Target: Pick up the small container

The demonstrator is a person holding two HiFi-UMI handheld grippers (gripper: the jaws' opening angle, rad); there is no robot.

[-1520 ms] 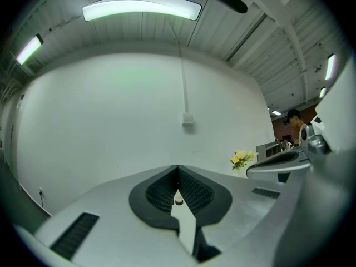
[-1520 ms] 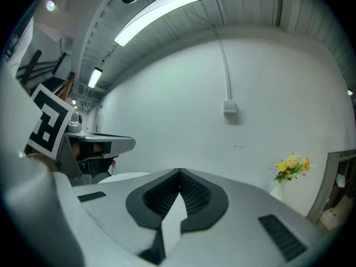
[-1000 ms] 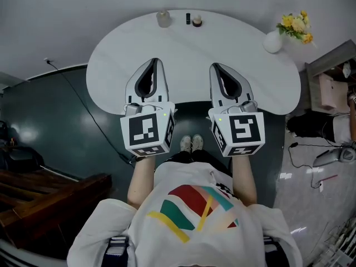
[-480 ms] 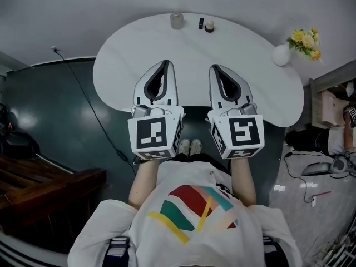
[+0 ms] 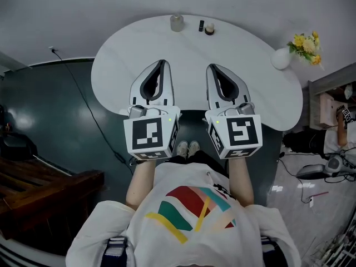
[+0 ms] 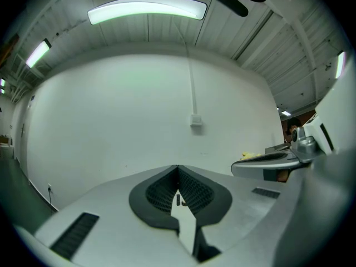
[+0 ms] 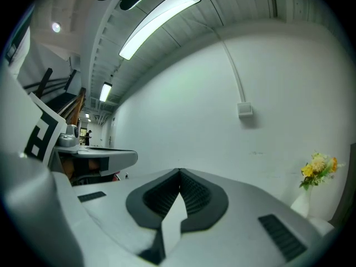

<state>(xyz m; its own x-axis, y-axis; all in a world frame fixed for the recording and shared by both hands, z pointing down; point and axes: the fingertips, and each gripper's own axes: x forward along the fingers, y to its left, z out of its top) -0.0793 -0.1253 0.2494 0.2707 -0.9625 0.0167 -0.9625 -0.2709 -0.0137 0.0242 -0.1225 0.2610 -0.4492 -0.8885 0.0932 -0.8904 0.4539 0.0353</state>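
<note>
- Standing upright at the far edge of the white table (image 5: 117, 65), well apart from both grippers: the small container (image 5: 177, 22).
- Holding the left gripper (image 5: 163, 63) over the near half of the table, pointing roughly toward the container, with the jaws pressed together at the tips and gripping nothing.
- Holding the right gripper (image 5: 212, 67) just beside the left one, pointing the same way, with its jaws likewise closed and empty.
- Sitting just right of the container along the same far edge: a black item (image 5: 201, 25) and a small round object (image 5: 209, 29), near each other.
- Showing only bare tabletop between the gripper tips and the container.
- Standing at the table's right end, well apart from the container: a white vase (image 5: 281, 59) with yellow flowers (image 5: 307, 41).
- Trailing across the dark floor left of the table: a cable (image 5: 83, 102).
</note>
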